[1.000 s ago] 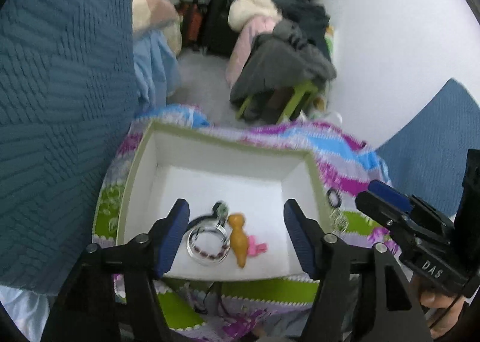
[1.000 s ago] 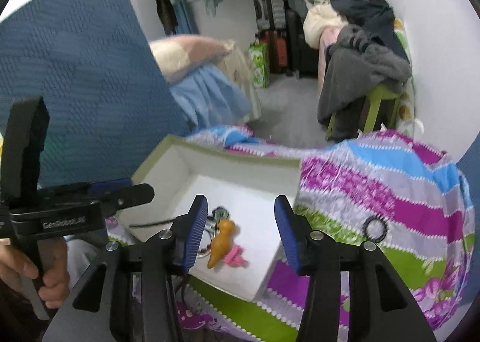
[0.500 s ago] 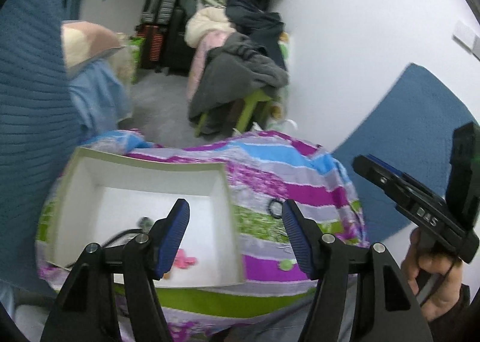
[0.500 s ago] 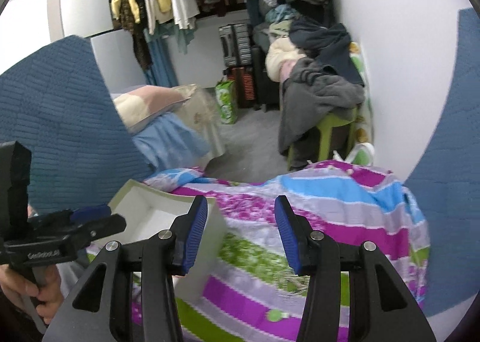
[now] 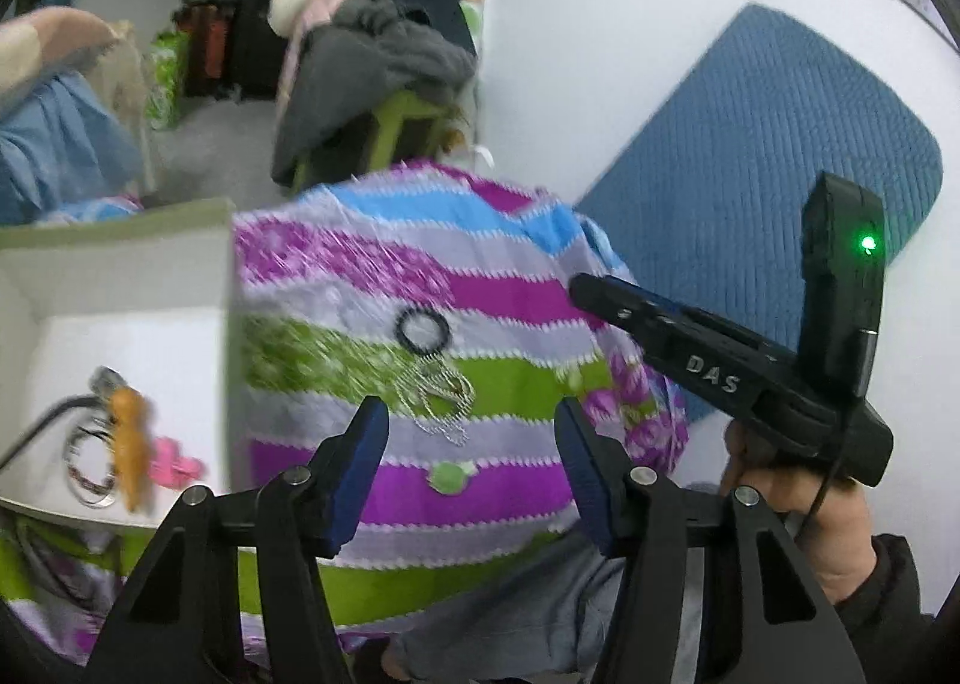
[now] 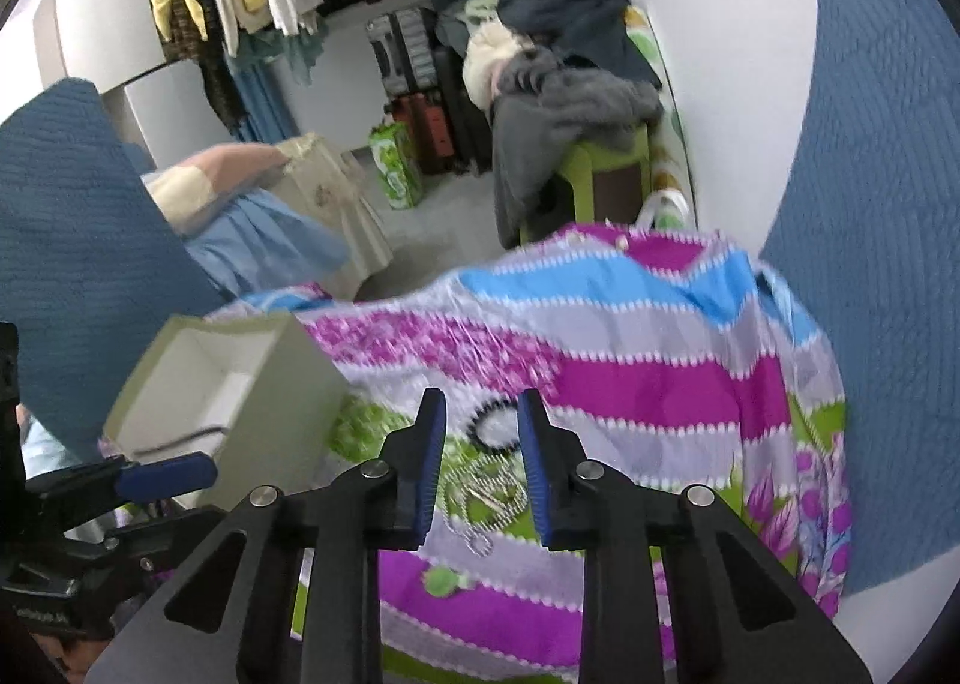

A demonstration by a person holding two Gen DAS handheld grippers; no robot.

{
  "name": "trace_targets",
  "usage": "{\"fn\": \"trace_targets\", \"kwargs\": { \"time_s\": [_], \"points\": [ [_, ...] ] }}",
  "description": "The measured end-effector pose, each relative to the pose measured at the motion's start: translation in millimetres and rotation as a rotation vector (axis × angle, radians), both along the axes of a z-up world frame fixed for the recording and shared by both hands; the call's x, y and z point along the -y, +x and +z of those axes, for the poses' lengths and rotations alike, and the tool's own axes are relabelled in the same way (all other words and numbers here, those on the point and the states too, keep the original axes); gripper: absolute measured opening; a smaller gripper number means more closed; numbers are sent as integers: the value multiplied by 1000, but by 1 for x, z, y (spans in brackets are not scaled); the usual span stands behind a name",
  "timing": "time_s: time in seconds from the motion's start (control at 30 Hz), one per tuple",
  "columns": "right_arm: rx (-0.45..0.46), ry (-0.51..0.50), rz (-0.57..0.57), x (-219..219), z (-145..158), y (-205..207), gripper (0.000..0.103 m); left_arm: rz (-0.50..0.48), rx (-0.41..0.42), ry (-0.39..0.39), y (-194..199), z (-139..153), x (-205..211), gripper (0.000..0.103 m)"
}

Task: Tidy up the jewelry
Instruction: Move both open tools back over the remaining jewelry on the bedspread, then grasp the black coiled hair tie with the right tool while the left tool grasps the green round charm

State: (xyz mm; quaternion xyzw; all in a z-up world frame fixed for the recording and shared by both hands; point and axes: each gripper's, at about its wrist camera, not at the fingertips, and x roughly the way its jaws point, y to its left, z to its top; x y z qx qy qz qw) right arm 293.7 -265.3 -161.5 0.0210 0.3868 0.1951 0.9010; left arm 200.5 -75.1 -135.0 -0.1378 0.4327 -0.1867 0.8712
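Observation:
A black beaded bracelet (image 5: 422, 329) and a silver chain necklace (image 5: 437, 398) lie on the striped cloth (image 5: 516, 300), with a green piece (image 5: 448, 474) nearer me. My left gripper (image 5: 470, 444) is open and empty just above the chain. A white box (image 5: 114, 336) at the left holds bangles (image 5: 90, 459), an orange clip (image 5: 130, 440) and a pink piece (image 5: 174, 465). In the right wrist view my right gripper (image 6: 482, 456) is open and empty over the bracelet (image 6: 493, 423) and chain (image 6: 480, 495); the box (image 6: 264, 396) stands to its left.
A blue quilted cushion (image 5: 762, 162) leans on the white wall at the right. Another blue cushion (image 6: 72, 228) stands at the left. Clothes are piled on a green stool (image 6: 600, 162) behind the cloth. My left gripper (image 6: 162, 474) shows at the lower left of the right wrist view.
Both grippers have swung right, away from the box, and now point at the bracelet and chain on the cloth. The right gripper's jaws have narrowed.

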Motion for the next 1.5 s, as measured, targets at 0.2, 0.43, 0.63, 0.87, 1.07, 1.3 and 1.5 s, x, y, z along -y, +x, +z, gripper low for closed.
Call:
{"fn": "trace_targets", "kwargs": {
  "time_s": [0.2, 0.43, 0.63, 0.87, 1.07, 1.3, 1.5],
  "points": [
    [-69, -9, 3, 5, -41, 14, 22, -30, -69, 26, 8, -42, 18, 57],
    [-128, -29, 37, 2, -77, 37, 21, -38, -158, 13, 26, -81, 25, 46],
    [-160, -21, 76, 0, -98, 55, 21, -62, -191, 46, 36, -109, 37, 46],
    [-168, -28, 133, -15, -112, 74, 21, -107, -162, 84, 40, -116, 47, 46],
    [-165, -64, 149, -22, -122, 86, 21, -115, -148, 73, 40, -122, 50, 42],
    [-130, -120, 181, -32, -128, 91, 21, -117, -143, 135, 43, -128, 57, 37],
    [-107, -163, 174, -35, -128, 89, 8, -123, -118, 179, 43, -130, 66, 30]
  ]
}}
